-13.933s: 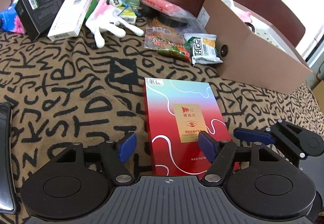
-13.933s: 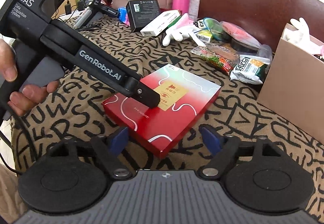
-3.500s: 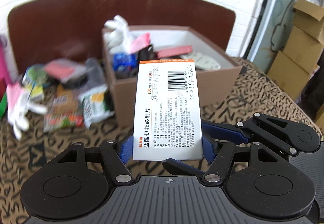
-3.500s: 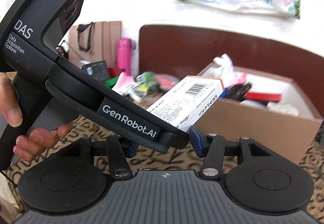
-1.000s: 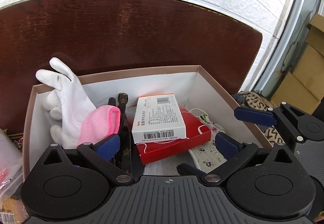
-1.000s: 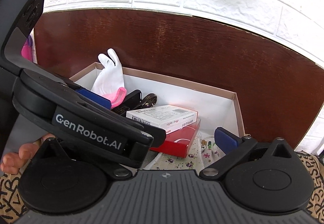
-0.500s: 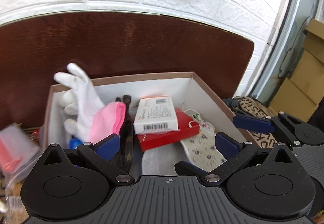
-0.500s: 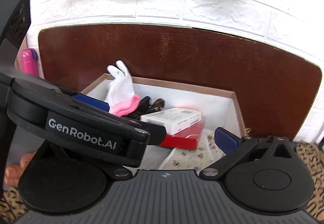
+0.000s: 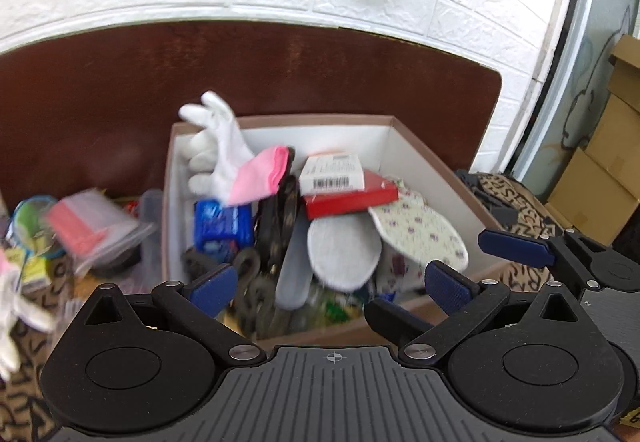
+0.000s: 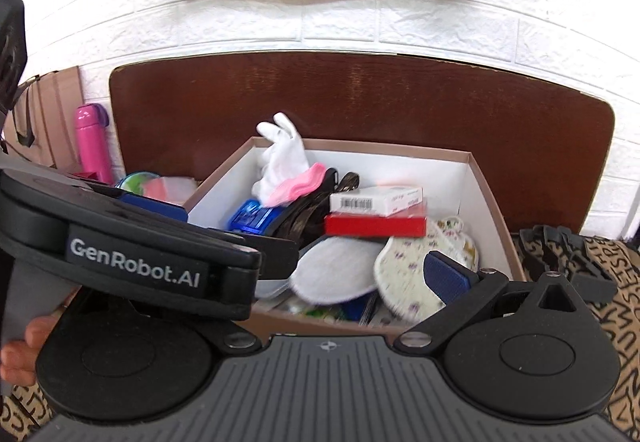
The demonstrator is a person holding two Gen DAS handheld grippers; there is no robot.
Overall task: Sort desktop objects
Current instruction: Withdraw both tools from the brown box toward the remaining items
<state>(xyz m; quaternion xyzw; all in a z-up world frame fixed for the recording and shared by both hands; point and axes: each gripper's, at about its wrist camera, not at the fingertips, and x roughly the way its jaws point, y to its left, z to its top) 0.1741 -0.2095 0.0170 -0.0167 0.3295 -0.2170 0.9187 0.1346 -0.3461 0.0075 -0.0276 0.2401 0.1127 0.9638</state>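
Nearest the left wrist camera, the left gripper (image 9: 328, 286) stands with its jaws spread wide and nothing between them, held just short of the front wall of the cardboard box (image 9: 424, 158). Beside it, toward the right of that box, the right gripper (image 9: 516, 242) shows one blue pad; in the right wrist view only its right-hand finger (image 10: 446, 278) is visible, the other being hidden behind the body of the left device, so how far its jaws are open cannot be told. A hand (image 10: 20, 346) grips the left device at the lower left of that view.

Inside the box, toward its front, lie a grey insole (image 9: 344, 250) and a floral insole (image 9: 420, 234), overlapping. Behind them a red box (image 9: 352, 198) lies flat, and the white medicine box (image 9: 332, 174) rests on top of it, barcode side up, touching neither gripper. Left of the red box, dark straps (image 9: 280, 218) and a blue packet (image 9: 222, 224) fill the middle. At the box's back left corner, a white glove (image 9: 216, 150) with a pink cuff stands above the rim.

Outside the box, to its left, blurred bags and packets (image 9: 88, 226) lie on the patterned bench (image 10: 604, 274). Farther left stands a pink bottle (image 10: 92, 146). Behind the box rises a brown board (image 10: 400, 102), then a white brick wall (image 10: 360, 18).
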